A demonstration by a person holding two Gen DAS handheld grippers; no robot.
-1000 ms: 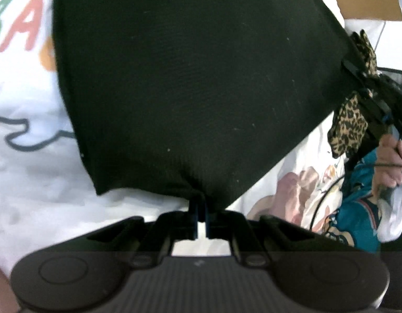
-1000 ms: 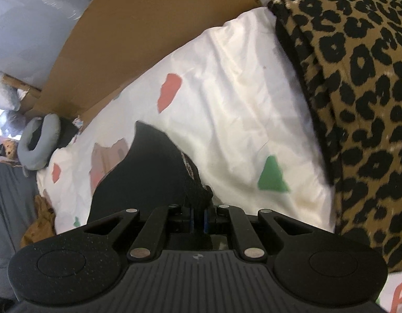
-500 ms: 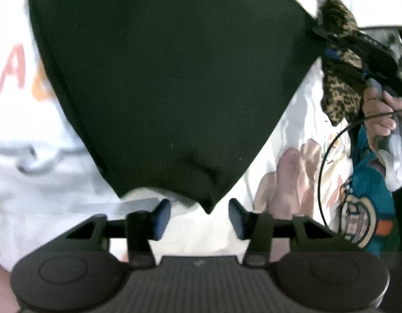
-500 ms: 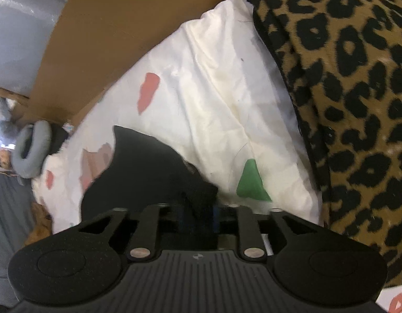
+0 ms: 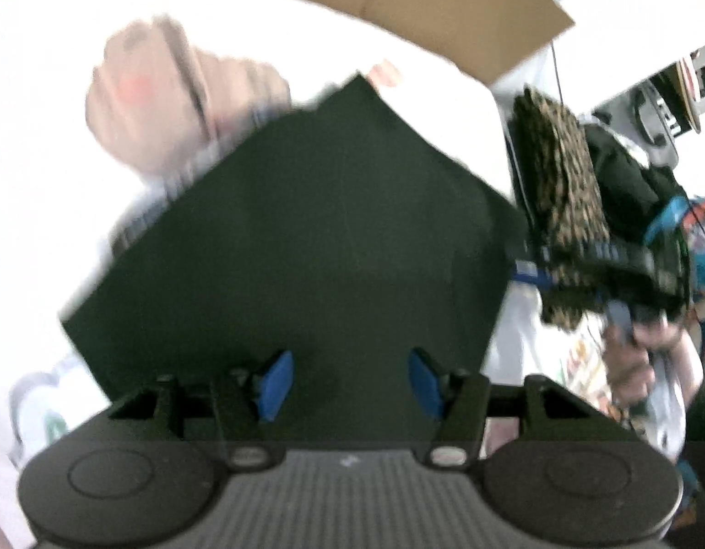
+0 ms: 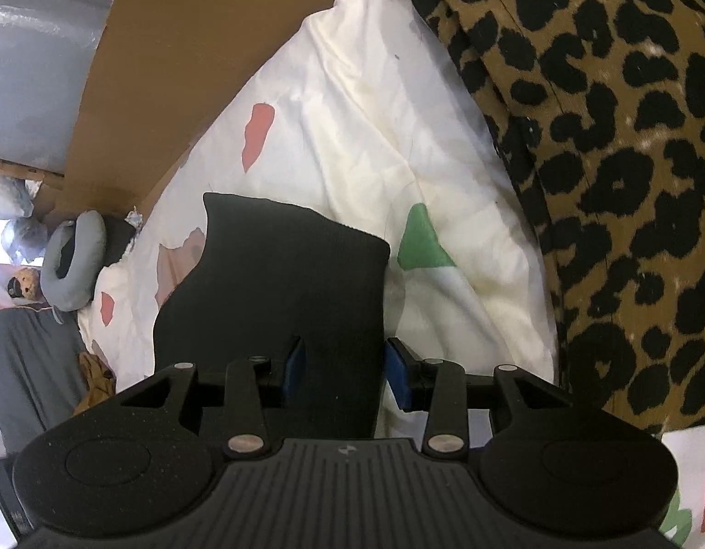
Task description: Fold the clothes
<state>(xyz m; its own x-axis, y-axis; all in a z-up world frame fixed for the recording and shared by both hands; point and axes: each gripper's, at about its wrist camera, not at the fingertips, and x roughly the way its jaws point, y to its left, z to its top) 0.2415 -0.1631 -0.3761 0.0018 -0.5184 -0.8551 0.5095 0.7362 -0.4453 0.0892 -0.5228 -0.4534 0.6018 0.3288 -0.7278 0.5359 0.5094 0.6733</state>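
Now black garment (image 5: 316, 238) flat beneath both grippers (left (image 5: 350, 382), right (image 6: 348, 375)), each spread, released.

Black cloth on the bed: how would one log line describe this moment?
task: fold clothes | black cloth: flat on sheet | left gripper: open | right gripper: open

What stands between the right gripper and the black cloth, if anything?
Nothing visible does. The right gripper is open, with the black cloth directly between and ahead of its fingers. The leopard-print garment lies off to the right, not in the way.

Black garment (image 6: 279, 283) between parted fingers (image 6: 400, 377)
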